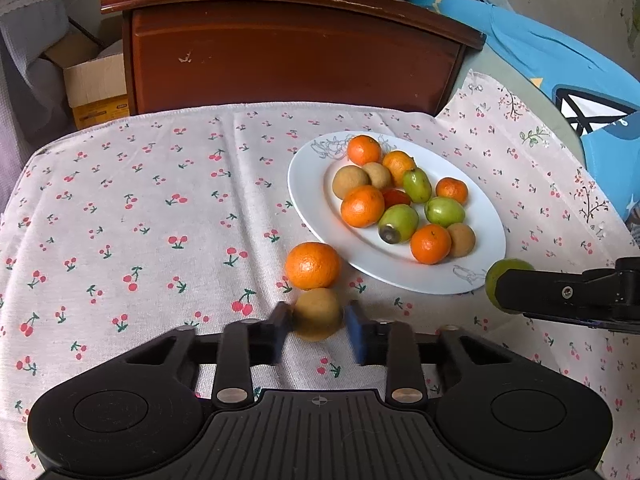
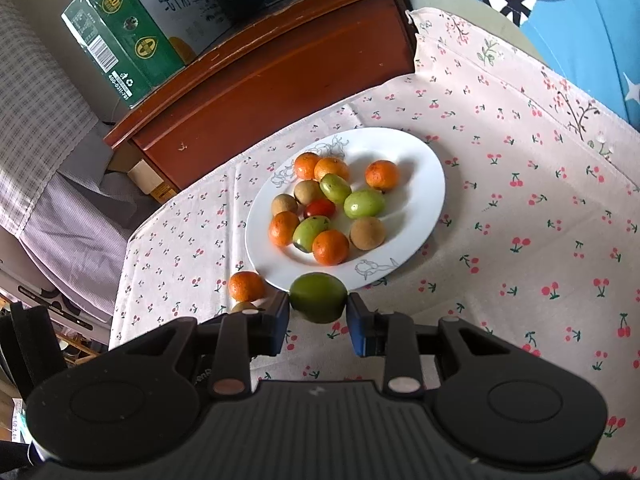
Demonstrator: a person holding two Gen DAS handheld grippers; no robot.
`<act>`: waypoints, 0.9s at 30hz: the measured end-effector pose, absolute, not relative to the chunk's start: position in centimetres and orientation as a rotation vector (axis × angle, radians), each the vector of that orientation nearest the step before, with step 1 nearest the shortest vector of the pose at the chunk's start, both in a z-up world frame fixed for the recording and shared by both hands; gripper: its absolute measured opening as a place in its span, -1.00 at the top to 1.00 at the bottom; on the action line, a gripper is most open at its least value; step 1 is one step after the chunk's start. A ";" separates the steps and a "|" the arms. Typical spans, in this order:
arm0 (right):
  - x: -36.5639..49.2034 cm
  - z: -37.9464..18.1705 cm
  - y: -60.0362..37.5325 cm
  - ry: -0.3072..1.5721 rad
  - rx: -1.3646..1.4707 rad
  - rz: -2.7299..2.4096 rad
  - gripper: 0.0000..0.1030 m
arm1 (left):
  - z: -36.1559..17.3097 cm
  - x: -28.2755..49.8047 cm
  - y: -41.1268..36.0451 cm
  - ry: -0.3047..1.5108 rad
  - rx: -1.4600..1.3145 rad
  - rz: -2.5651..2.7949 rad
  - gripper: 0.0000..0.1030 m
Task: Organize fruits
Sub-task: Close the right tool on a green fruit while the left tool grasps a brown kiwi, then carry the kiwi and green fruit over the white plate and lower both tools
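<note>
Cherry-print cloth (image 1: 140, 208) over a low table, a dark wooden cabinet (image 1: 288, 60) behind it and a white plate (image 1: 320, 216) already loaded with oranges, green fruits and brown ones — so most of the sorting looks done.

The left gripper (image 1: 318, 320) is clamped on a small brown fruit (image 1: 316, 314) sitting right between its blue pads. That fruit is a bit blurry, so I can't say for sure it's off the cloth yet. Just ahead of the fingertips, nearly touching the brown one, is a loose orange (image 1: 313, 265), with the plate's near rim just past it to the right.

The right gripper (image 2: 319, 312) is squeezed onto a green fruit (image 2: 318, 297), the plate's front edge directly ahead of its tips.

What could go sideways, I think:
- round, smooth fruit in flat pads — tilt the grip and it could pop out and roll off the table
- lifting the brown one forward may bump the loose orange and send it rolling
- both grippers heading for the same near side of the plate could knock into each other
- dropping onto the crowded pile could nudge fruit over the rim
</note>
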State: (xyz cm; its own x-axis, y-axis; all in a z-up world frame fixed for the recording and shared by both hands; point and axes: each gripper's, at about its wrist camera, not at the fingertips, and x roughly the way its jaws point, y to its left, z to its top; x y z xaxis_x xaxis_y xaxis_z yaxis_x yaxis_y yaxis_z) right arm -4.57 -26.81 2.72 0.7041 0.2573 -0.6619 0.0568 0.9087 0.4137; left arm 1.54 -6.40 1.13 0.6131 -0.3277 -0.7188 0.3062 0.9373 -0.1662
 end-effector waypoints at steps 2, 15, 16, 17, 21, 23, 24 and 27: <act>-4.5 2.7 -26.8 0.789 0.427 0.116 0.40 | 1.2 1.4 -6.4 0.834 -0.028 -0.368 0.53; -4.8 2.1 -27.2 0.795 0.398 0.123 0.40 | 3.8 0.1 -5.3 0.793 -0.071 -0.371 0.53; -4.9 2.1 -27.2 0.796 0.396 0.125 0.40 | 4.0 0.0 -5.3 0.789 -0.076 -0.376 0.53; -4.9 2.1 -27.3 0.797 0.395 0.125 0.40 | 4.2 -0.1 -5.3 0.783 -0.079 -0.379 0.53; -5.1 2.2 -27.6 0.790 0.394 0.121 0.40 | 4.9 -0.4 -5.5 0.757 -0.073 -0.391 0.53; -5.2 2.5 -27.8 0.778 0.393 0.118 0.40 | 5.3 -0.4 -5.5 0.745 -0.076 -0.394 0.53; -5.2 2.8 -27.9 0.767 0.393 0.117 0.40 | 5.6 -0.4 -5.4 0.738 -0.081 -0.397 0.53; -5.3 3.6 -28.3 0.733 0.392 0.117 0.40 | 6.5 -0.4 -5.2 0.716 -0.101 -0.401 0.53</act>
